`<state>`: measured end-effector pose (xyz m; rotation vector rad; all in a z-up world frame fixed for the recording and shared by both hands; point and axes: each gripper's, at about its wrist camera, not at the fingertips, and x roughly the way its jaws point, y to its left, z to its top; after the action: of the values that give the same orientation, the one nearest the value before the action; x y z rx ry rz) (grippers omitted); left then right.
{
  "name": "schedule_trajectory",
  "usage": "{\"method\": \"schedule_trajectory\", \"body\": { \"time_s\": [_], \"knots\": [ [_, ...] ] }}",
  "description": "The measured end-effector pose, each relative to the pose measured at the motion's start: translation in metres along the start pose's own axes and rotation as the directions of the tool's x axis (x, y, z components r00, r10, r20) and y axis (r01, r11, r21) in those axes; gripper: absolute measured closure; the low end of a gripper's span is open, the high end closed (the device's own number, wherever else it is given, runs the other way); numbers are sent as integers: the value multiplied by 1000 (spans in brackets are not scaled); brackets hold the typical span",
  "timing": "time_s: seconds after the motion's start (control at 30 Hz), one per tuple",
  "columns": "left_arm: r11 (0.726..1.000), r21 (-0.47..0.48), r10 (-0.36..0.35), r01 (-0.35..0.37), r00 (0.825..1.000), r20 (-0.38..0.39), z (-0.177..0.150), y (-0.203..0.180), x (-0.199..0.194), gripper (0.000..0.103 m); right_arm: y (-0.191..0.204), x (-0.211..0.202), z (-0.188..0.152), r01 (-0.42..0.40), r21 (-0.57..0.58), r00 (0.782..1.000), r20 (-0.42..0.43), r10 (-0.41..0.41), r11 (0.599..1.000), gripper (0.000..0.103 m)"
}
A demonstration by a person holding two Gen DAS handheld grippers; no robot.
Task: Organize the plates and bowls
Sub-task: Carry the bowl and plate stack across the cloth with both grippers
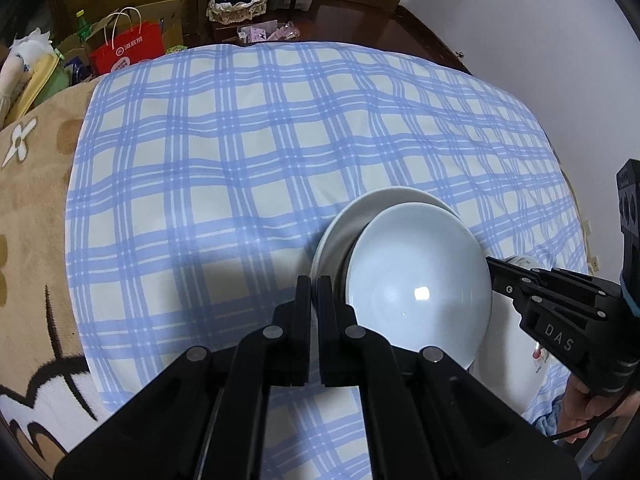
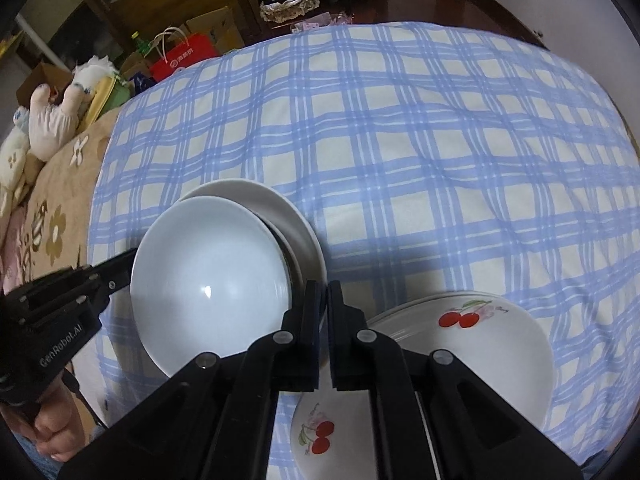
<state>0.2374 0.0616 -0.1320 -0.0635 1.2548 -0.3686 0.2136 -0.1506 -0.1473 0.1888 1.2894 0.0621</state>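
Bowl point(image 1: 420, 280) in pale blue-white, held tilted between both grippers, hangs just above a white plate point(image 1: 384, 200) lying on the blue checked cloth point(image 1: 240, 140).

Left gripper point(image 1: 315, 284): jaws nearly shut, pinched on the bowl's near rim, which sits right at the fingertips and spreads out to the right of them. Only a thin dark slit shows between the pads.

Right gripper point(image 2: 324, 292): jaws also nearly closed, narrow gap. In the right wrist view the bowl's edge runs up to the left finger, so it looks clamped on the opposite rim. The left wrist view shows the same tool coming in from the right with its tips at the bowl's far edge point(image 1: 490, 264), which backs that up. The actual pad contact is hidden behind the bowl.

White plate sits past the fingertips, partly covered by the bowl. Bowl's far side is lower than its near side, over the plate's centre. I cannot tell if the two touch.

Cherry-print plates point(image 2: 472, 320) form a low stack right of and below the right fingers, another cherry plate point(image 2: 316, 436) showing between the linkage arms. Well apart from the white pair.

Step, as I read it: stacking the bowl onto the white plate, placement about to happen, not released yet.

Next move calls for levelling the bowl, lowering it centred on the plate, then opening both sets of jaws together so it doesn't tip or slide off on the soft cloth. The cherry plates look untouched, likely next.
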Motion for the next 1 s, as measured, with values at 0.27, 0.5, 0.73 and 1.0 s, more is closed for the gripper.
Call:
{"method": "schedule_trajectory", "body": {
  "time_s": [0.27,0.5,0.73,1.0],
  "knots": [
    [1000,-3,23,-23,1000,-5,1,-3,0,102,-5,-1,-1,-39,45,999,7,38,998,96],
    [989,54,142,-140,989,-29,3,-20,12,100,7,-1,3,6,-11,999,-32,-7,1000,96],
    [997,-2,72,-72,996,-46,5,-9,12,101,1,5,3,-6,43,999,-39,8,999,95],
    [996,-16,90,-90,996,-25,5,-13,12,101,-11,12,5,-36,112,997,-61,43,993,95]
  ]
}}
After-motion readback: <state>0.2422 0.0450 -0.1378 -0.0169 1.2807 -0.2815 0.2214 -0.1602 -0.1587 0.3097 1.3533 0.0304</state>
